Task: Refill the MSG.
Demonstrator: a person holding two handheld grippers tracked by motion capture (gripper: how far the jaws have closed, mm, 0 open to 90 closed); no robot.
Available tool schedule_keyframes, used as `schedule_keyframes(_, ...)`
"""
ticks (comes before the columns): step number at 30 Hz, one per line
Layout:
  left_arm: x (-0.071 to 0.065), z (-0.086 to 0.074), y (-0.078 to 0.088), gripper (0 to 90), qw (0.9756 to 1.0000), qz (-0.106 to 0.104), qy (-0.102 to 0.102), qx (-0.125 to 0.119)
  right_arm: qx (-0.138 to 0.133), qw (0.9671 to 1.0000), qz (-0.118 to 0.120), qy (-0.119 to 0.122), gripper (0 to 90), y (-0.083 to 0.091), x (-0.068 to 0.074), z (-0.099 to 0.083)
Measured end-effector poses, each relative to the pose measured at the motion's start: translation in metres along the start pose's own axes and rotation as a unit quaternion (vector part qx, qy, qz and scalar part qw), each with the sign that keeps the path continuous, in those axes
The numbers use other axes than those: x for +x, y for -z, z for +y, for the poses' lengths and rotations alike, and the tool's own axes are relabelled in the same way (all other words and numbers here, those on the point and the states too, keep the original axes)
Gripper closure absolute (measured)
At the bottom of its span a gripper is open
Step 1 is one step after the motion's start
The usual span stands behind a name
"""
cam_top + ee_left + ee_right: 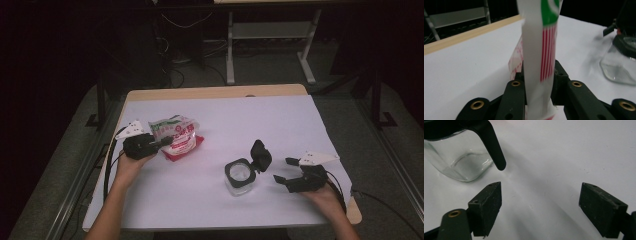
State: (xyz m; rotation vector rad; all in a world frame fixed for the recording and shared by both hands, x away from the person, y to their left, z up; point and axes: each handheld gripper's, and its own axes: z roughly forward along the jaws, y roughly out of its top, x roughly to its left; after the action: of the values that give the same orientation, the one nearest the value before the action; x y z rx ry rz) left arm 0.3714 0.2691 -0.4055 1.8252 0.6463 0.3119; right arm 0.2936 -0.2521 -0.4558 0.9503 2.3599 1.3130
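A white snack bag with green and red print lies on the left half of the white-covered table. My left gripper is shut on the bag's near edge. In the left gripper view the bag stands upright, pinched between the two black jaws of the left gripper. A clear glass jar with its black hinged lid flipped open stands right of centre. My right gripper rests just right of it, open, with nothing between its jaws. In the right gripper view the jar sits ahead and left of the right gripper.
A flat red packet pokes out under the bag. The table's wooden far edge borders dark floor with metal desk legs beyond. Cables trail from both grippers off the table's sides. The jar also appears at the right of the left gripper view.
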Motion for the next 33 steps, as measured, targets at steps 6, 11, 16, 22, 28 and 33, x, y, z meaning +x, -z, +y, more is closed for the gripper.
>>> schedule_keyframes(6, 0.000, 0.000, -0.001, 82.3, 1.0000, 0.005, 0.006, 0.006, 0.002, 1.0000, 0.000, 0.000, 18.1, 0.000, 0.000, 0.000)
schedule_keyframes(11, 0.000, -0.001, -0.003, 89.0, 1.0000, 0.002, -0.003, 0.004, 0.002, 1.0000, -0.001, 0.001, 18.1, 0.000, 0.000, 0.000)
schedule_keyframes(16, 0.003, -0.001, -0.003, 89.8, 0.9999, -0.002, -0.010, 0.005, 0.001, 1.0000, -0.002, 0.000, 18.1, 0.000, 0.000, 0.000)
schedule_keyframes(22, 0.006, -0.002, -0.003, 90.0, 0.9999, -0.013, 0.003, 0.002, 0.000, 1.0000, -0.003, -0.002, 18.1, 0.000, 0.000, 0.000)
schedule_keyframes(28, 0.002, 0.002, -0.001, 90.0, 0.9999, -0.010, 0.007, -0.004, -0.004, 1.0000, -0.003, -0.001, 18.1, 0.001, 0.000, 0.000)
schedule_keyframes(33, -0.003, 0.009, 0.006, 90.0, 0.9997, -0.005, 0.019, -0.015, -0.006, 1.0000, -0.003, 0.000, 18.1, 0.001, 0.000, 0.000)
